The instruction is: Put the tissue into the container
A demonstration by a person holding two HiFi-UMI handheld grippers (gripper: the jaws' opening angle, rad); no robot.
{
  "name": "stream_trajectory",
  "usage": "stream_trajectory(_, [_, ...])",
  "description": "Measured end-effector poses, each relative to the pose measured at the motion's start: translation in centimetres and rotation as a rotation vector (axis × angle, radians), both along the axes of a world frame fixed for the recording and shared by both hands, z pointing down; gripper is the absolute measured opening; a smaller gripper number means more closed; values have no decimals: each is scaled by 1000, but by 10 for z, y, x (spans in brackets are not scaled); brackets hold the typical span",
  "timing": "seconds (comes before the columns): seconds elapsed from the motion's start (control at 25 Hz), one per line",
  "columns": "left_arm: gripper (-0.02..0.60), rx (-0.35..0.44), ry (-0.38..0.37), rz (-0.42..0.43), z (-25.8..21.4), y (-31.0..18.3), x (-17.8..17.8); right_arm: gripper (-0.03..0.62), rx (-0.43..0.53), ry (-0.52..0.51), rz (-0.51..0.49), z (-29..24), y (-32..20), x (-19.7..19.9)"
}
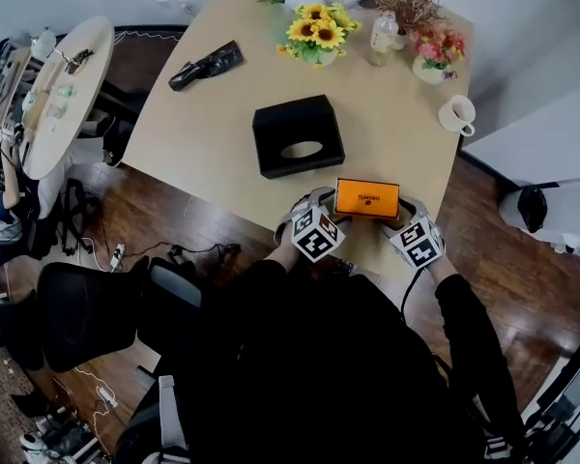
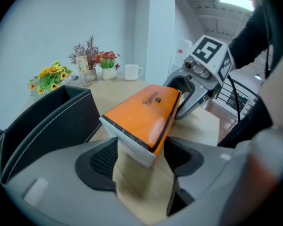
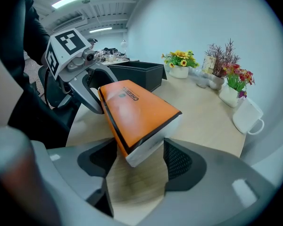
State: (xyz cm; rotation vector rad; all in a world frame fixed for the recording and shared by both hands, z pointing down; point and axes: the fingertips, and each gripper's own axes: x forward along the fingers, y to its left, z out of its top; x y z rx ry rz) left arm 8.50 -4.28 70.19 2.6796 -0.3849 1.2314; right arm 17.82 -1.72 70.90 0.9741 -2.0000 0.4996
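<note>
An orange tissue pack (image 1: 367, 198) with white sides lies near the front edge of the wooden table (image 1: 203, 133). My left gripper (image 1: 327, 203) holds its left end and my right gripper (image 1: 404, 211) its right end. In the left gripper view the pack (image 2: 144, 114) sits between the pads of the left gripper (image 2: 140, 158), which touch both its sides. In the right gripper view the right gripper (image 3: 137, 160) clamps the pack's other end (image 3: 137, 112) the same way. The black container (image 1: 298, 135) with an oval slot stands just beyond the pack, to the left.
At the table's far edge stand yellow flowers (image 1: 316, 33), a clear bottle (image 1: 382, 37), a pot of red flowers (image 1: 436, 54) and a white mug (image 1: 456, 114). A black object (image 1: 206, 65) lies far left. A round side table (image 1: 63, 90) and a chair (image 1: 82, 312) stand to the left.
</note>
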Motion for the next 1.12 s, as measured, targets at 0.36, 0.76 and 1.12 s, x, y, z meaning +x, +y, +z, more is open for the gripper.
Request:
stream_trajectory(0.36, [284,1,9,-17,-8,0,-1,302,19,11,-10,-10,-1,0])
stream_trajectory(0.76, [284,80,52,-66,-64,-5,-17,301,106,33,-54,-65,-10,-16])
stream_trajectory(1.12, [282,119,87,-89,-111,-6,-43,299,140,35,-88,-110,-15,-42])
